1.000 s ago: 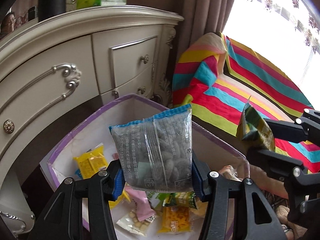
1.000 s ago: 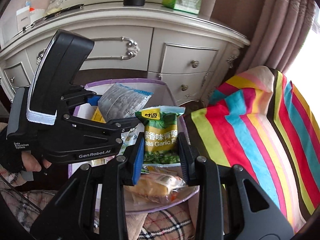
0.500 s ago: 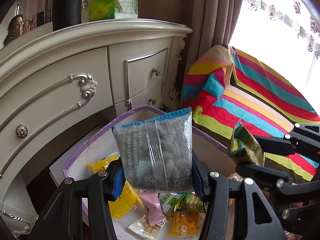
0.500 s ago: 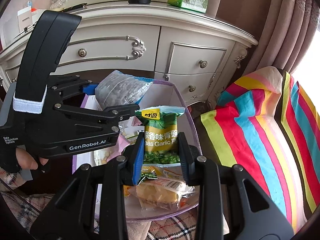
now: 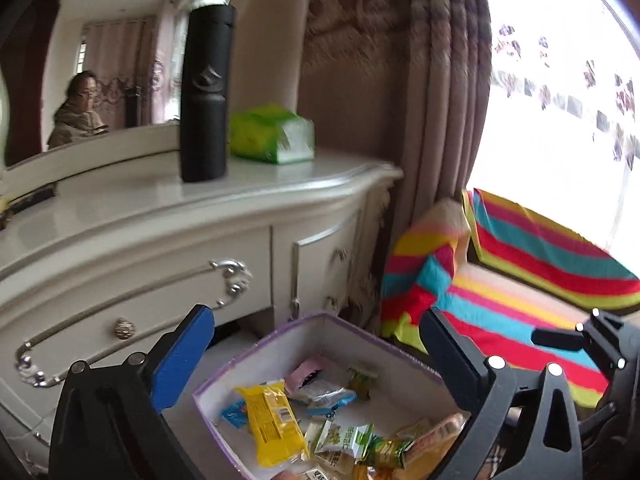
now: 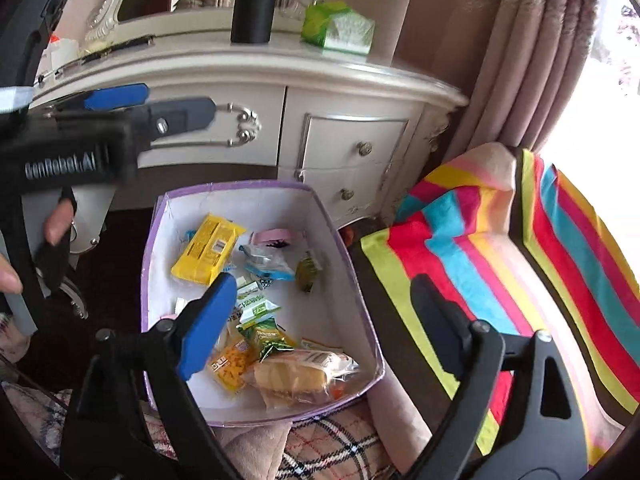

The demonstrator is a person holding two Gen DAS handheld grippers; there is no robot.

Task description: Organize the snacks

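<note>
**Both grippers empty above the snack box**

The left gripper (image 5: 316,354) and right gripper (image 6: 324,312) are shown with jaws just opened wide, nothing held between them. The purple-rimmed box (image 6: 352,264) lies below and ahead of both, holding a yellow packet (image 6: 208,248), green pea packets (image 6: 266,336) and a bread pack (image 6: 296,376). Dropping appears done; whether snacks remain outside cannot be told.

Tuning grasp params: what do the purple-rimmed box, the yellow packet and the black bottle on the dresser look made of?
Box: likely cardboard, matte white inside, purple edging; thin, stiff, flat walls.
Yellow packet: glossy plastic film; it shows highlights, a printed barcode and crimped ends.
Black bottle: matte, possibly coated metal or plastic; no glare, embossed logo. Cannot tell which.
</note>
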